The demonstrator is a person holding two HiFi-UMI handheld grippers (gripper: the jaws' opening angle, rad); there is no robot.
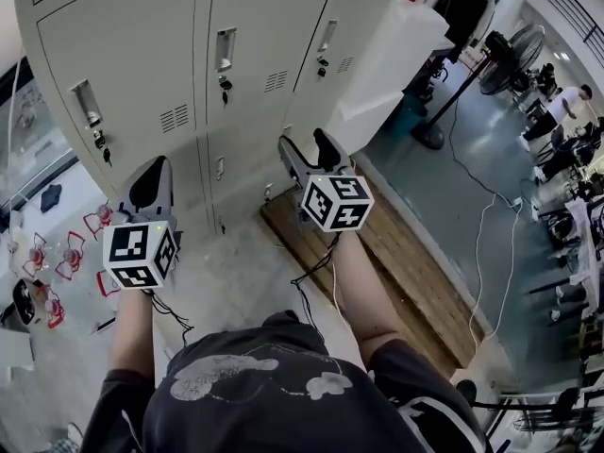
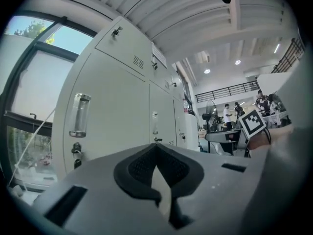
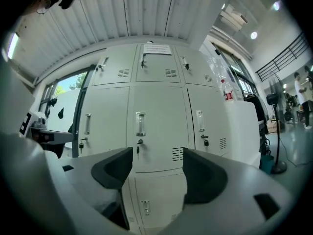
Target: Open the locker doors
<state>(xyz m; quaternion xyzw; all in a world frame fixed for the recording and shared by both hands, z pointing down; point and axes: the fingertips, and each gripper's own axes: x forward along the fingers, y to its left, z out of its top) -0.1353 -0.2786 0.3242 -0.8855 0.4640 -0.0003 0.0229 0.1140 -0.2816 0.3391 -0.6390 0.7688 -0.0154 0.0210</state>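
Floor at left: we see small red objects [image 1: 68, 256] scattered on the pale floor [image 1: 236, 281] near the foot of the lockers; we cannot tell what they are.
Left claw: the left claw [image 1: 156, 170] [image 2: 156, 148] is clenched. Its black pads [image 2: 142, 168] meet at the tips with nothing between them. It points toward the leftmost door and is clear of it.
Lockers: the pale grey metal locker bank [image 1: 142, 26] [image 2: 112, 126] [image 3: 156, 106] stands right ahead of us, and every door we can see lies shut.
Leftmost door: we see its recessed handle [image 1: 87, 102] [image 2: 79, 115], with a key in the lock [image 1: 101, 142] just below.
Middle door: the middle door [image 1: 260, 17] [image 3: 156, 126] shows between the right claw's jaws in the right gripper view, also shut.
Right claw: the right claw [image 1: 307, 151] [image 3: 156, 163] is released, its jaws wide apart and empty. It sits near the lockers without touching them.
Platform: a brown wooden platform [image 1: 406, 262] lies on the floor against the lockers' base, below our right forearm.
Far right: a white cabinet [image 1: 392, 59] stands just beside the bank, with a black standing fan [image 1: 510, 59] beyond it. There are people [image 1: 566, 107] well apart from us.
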